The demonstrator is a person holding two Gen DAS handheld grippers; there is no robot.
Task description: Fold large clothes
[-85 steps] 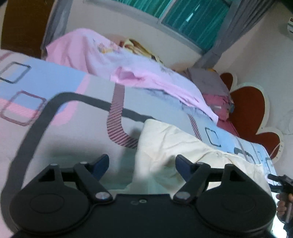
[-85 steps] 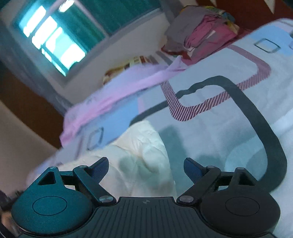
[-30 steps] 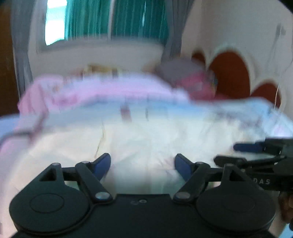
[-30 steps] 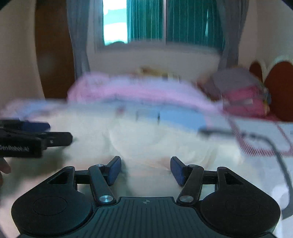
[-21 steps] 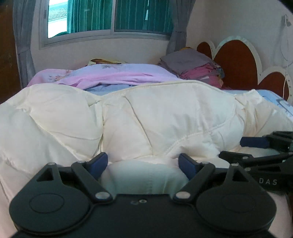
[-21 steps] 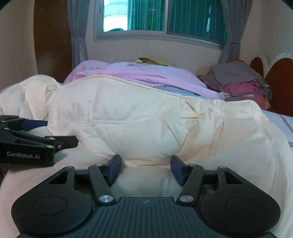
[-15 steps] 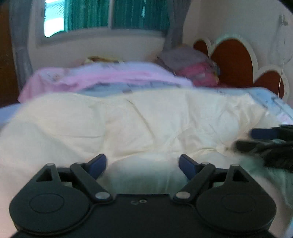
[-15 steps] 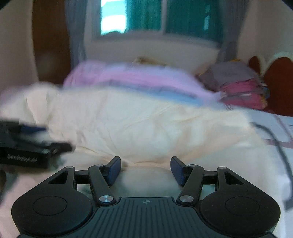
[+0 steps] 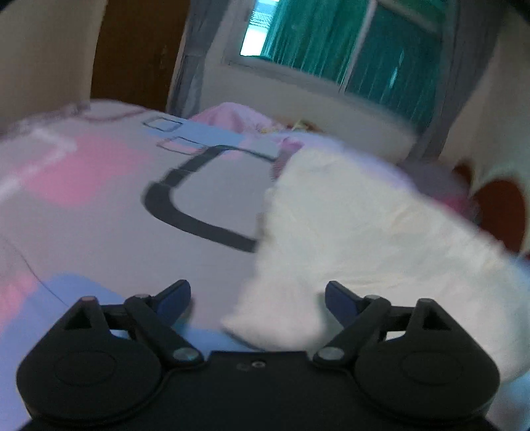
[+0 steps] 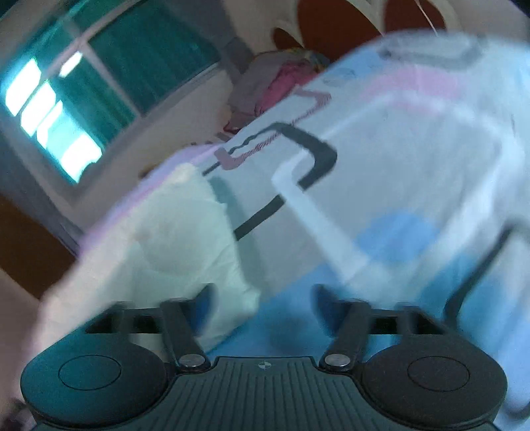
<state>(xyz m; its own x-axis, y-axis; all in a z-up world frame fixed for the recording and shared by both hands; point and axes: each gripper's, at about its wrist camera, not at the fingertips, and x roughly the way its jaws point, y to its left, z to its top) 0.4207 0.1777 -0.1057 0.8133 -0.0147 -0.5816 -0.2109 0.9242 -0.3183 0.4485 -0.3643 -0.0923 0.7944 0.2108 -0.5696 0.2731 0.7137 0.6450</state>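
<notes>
Both views are smeared by motion blur, so fine detail is lost.

In the left wrist view, the left gripper has its fingers spread wide apart, with nothing clamped between them. A folded cream quilt lies on the bed, to the right of the gripper's centre line. Its near corner reaches into the gap between the two fingers, closer to the right one, but neither pad presses on it. The quilt stretches away toward the upper right, where it blurs into a pink blanket and a dim pile of clothes near the red headboard. The bed sheet carries pink and blue patches and a dark curved band. Behind the bed are a window with green curtains, a grey drape and a brown door.

In the right wrist view, the scene is rolled steeply to one side. The right gripper also stands wide apart; its jaws have just been opening, and nothing sits between them except the blue part of the sheet. The quilt lies to the left, its near corner just beside the left finger; whether the two touch cannot be told through the blur. A stack of grey and pink clothes rests at the far end of the bed beside the headboard, and the window shows at upper left.
</notes>
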